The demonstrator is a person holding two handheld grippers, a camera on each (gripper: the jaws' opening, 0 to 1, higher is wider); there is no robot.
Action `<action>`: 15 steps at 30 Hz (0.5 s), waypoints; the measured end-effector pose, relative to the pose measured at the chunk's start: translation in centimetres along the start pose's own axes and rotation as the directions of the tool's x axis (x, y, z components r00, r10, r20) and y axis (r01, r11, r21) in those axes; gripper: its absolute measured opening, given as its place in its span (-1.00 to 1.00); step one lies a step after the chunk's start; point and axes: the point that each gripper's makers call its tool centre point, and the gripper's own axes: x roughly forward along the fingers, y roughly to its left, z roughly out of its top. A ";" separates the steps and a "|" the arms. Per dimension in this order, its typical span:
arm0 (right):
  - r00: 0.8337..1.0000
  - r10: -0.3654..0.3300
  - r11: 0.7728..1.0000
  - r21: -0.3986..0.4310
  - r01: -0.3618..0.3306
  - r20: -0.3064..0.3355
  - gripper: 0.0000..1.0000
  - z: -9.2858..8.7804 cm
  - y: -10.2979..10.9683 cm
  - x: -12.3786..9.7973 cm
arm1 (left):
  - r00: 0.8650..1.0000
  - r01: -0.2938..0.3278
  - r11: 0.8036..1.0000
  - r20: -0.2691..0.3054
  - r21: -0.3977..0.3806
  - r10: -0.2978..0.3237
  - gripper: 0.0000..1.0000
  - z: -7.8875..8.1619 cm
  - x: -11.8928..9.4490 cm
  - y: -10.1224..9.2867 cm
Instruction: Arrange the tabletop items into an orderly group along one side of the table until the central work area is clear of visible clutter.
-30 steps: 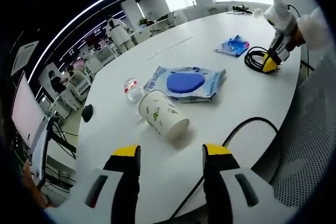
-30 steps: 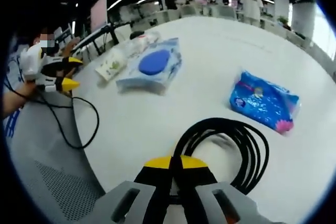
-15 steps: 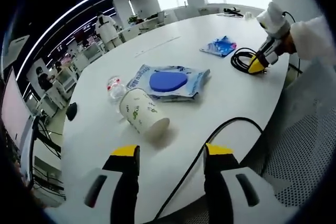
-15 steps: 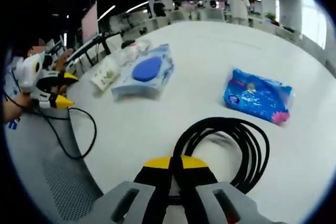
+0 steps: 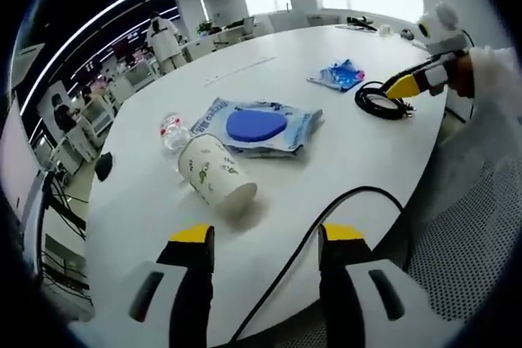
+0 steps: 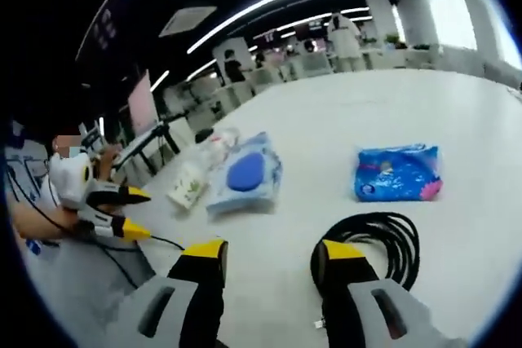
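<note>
Rows of workstations under strip lights are seen behind a large white oval desk (image 5: 269, 226) on which the clutter is scattered. Lying on its side near the left gripper (image 5: 263, 242) is a paper cup (image 5: 214, 179), with a small plastic bottle (image 5: 172, 129) just beyond it and a wet-wipes pack with a blue lid (image 5: 259, 125) beside them. Further along, a small blue tissue pack (image 6: 397, 173) lies near a coiled black cable (image 6: 380, 236), which rests close to the desk edge just beside the right gripper (image 6: 267, 257).

The step in hand is judged to be the move on from the cable to the next item to be gathered. It is best done by bringing loose items toward the cable's edge of the desk, so that one tidy row is formed; the tipped cup should be approached across its body rather than its open mouth, since it is likely to roll or crush. The cable trailing from the left gripper over the desk edge should be kept from sweeping the cup.

Both pairs of fingers are held well apart, and nothing is gripped or touched by either. The right fingers (image 6: 342, 251) hang above the desk, just short of the coil.
</note>
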 end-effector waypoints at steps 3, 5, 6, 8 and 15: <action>1.000 0.008 0.999 0.040 -0.009 0.015 -0.04 -0.4 0.5 -0.3 | 1.000 0.005 1.000 0.004 -0.007 -0.005 0.06 0.3 -0.2 -0.2; 1.000 0.010 0.999 0.031 -0.011 0.008 -0.03 -0.8 1.2 -0.3 | 0.998 0.023 0.997 0.062 -0.079 -0.018 0.10 1.3 -0.2 -0.1; 1.000 0.020 1.000 0.006 -0.020 0.007 -0.02 -0.8 1.6 -0.4 | 0.996 0.042 0.994 0.088 -0.103 -0.033 0.13 1.7 -0.2 -0.3; 0.999 0.045 0.999 -0.009 -0.045 -0.001 0.03 -0.9 2.5 -0.5 | 0.994 0.044 0.991 0.102 -0.126 -0.032 0.29 2.2 -0.1 -0.5; 0.993 0.093 0.995 0.038 -0.090 -0.074 0.05 -2.5 2.9 0.3 | 0.997 0.042 0.997 0.069 -0.071 -0.037 0.45 1.2 0.4 -0.3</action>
